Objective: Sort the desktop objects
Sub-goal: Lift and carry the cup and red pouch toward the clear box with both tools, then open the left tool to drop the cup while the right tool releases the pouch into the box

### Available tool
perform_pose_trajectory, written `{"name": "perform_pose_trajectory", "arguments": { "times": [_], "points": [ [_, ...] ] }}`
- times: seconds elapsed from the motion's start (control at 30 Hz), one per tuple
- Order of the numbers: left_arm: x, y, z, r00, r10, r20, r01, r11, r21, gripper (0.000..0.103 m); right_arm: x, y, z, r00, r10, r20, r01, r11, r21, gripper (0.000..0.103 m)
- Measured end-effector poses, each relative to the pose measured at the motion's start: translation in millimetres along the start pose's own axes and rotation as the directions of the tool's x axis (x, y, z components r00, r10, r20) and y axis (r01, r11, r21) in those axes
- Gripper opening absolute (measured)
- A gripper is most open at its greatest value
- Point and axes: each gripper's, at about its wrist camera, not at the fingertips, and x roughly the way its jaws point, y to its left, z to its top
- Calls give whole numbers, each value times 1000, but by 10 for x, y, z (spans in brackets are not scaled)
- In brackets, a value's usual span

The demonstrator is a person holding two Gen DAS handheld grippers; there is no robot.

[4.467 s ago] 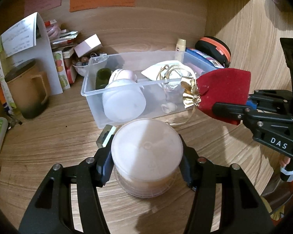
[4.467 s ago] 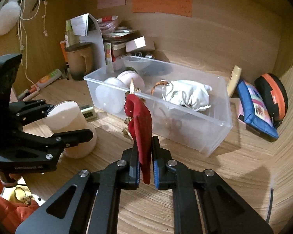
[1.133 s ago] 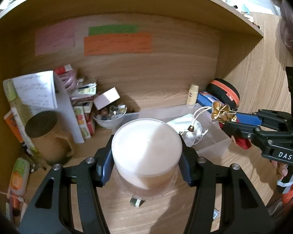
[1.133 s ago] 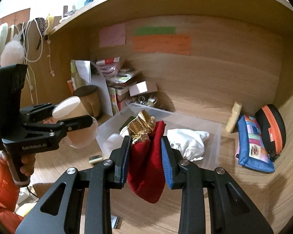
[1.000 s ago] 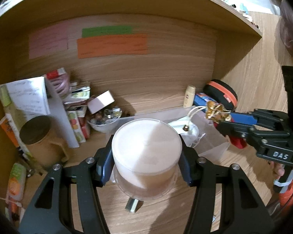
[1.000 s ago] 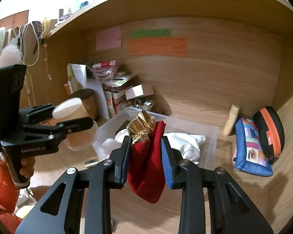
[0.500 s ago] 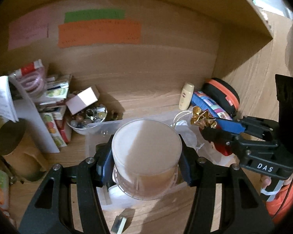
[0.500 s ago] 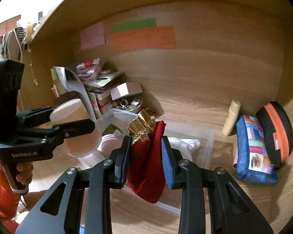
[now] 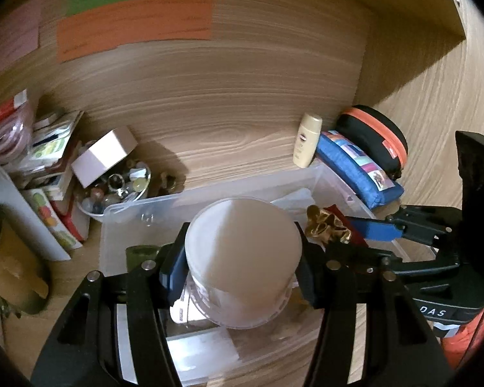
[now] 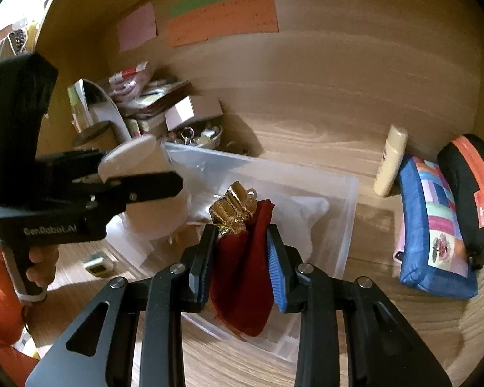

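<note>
Both grippers have come forward and down since a second ago, from in front of the clear plastic bin to over it, deep in the desk alcove. The left gripper has its jaws about half spread, clamped on the sides of a white round container, which hangs above the bin's left half. The right gripper has its jaws narrowly parted, pinching a red velvet pouch with a gold frilled top, held over the bin's near wall.

Only the right wrist view shows the hand gripping the left tool's handle, a white cloth bag lying in the bin, and a small item on the desktop at the bin's left. Only the left wrist view shows a dark green cup in the bin's left end and a brown mug at the desk's left edge. Both views show the cream bottle, blue pouch and black-and-orange case in the alcove's right back corner.
</note>
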Motion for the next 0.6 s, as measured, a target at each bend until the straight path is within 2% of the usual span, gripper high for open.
{"name": "perform_pose_trajectory", "arguments": {
  "times": [0.5, 0.6],
  "points": [
    [144, -204, 10, 1000, -1, -18, 2, 998, 58, 57, 24, -91, -33, 999, -30, -35, 30, 1000, -2, 33],
    [195, -233, 20, 1000, 2, -30, 0, 998, 61, 57, 2, -91, -36, 999, -25, -38, 25, 1000, -10, 38]
  ]
}}
